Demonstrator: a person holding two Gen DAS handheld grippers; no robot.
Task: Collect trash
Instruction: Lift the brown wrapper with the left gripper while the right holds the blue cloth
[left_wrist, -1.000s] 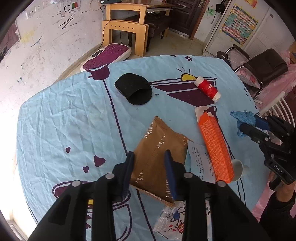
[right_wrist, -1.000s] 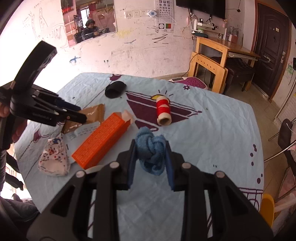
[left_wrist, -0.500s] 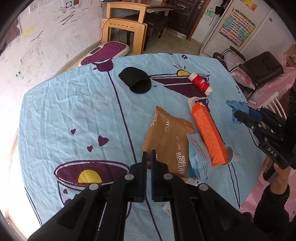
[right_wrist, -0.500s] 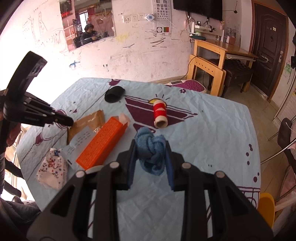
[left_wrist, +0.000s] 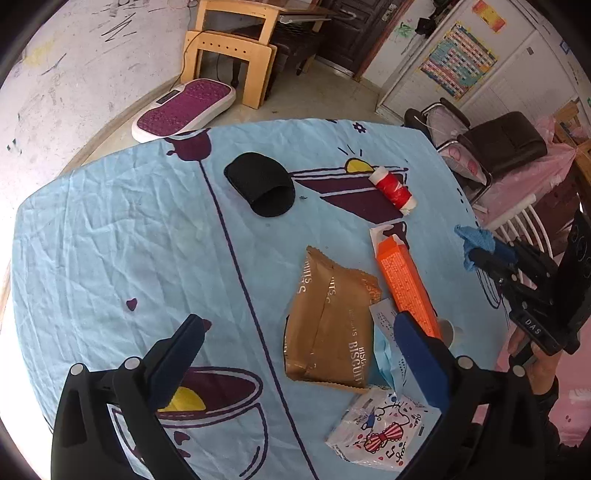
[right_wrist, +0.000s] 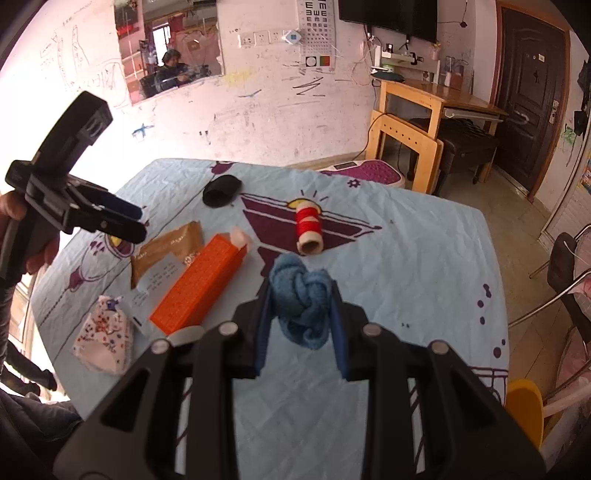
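My left gripper (left_wrist: 295, 332) hung above the table (left_wrist: 110, 240) with its fingers spread wide and nothing between them; the brown biscuit wrapper (left_wrist: 332, 317) lay flat on the cloth below the gap, nearer the right finger. I take that wrapper as landmark. Just right of it lay the orange carton (left_wrist: 404, 284), long side running away from me, its white flap open at the far end. A printed slip of paper (left_wrist: 384, 317) sat between wrapper and carton, overlapping both edges, and it lay partly under my right fingertip in view. Nearer me than the wrapper, almost touching its lower edge, sat a small white patterned packet (left_wrist: 380, 432). Beyond the wrapper, well apart, lay a black pouch (left_wrist: 264, 188), and further right a red thread spool (left_wrist: 393, 188) on its side. My right gripper (right_wrist: 301, 306) was clamped on a knotted blue cloth (right_wrist: 301, 299), held clear of the table, right of the carton. From the right wrist view the carton stood between that cloth and the wrapper (right_wrist: 170, 247).
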